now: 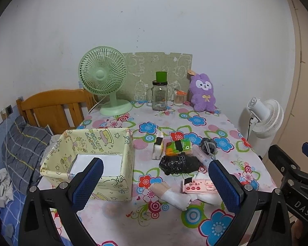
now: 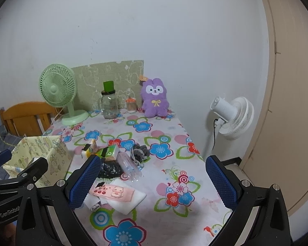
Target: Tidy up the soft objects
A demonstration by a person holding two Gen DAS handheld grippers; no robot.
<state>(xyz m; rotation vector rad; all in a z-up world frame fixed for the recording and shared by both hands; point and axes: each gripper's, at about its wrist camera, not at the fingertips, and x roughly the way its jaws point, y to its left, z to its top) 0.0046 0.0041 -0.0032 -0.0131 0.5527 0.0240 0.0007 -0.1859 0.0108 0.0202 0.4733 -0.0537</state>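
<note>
Both grippers, left gripper and right gripper, hold nothing, fingers wide apart above the desk.

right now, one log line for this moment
left gripper: open, empty | right gripper: open, empty | yellow patterned fabric box: nothing soft inside | small soft packets: on floral tablecloth

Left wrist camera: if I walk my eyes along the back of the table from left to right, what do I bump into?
Green fan → glass jar with the green lid → little tub of cotton swabs → purple plush bunny. Off the table, further right, stands a white fan.
</note>
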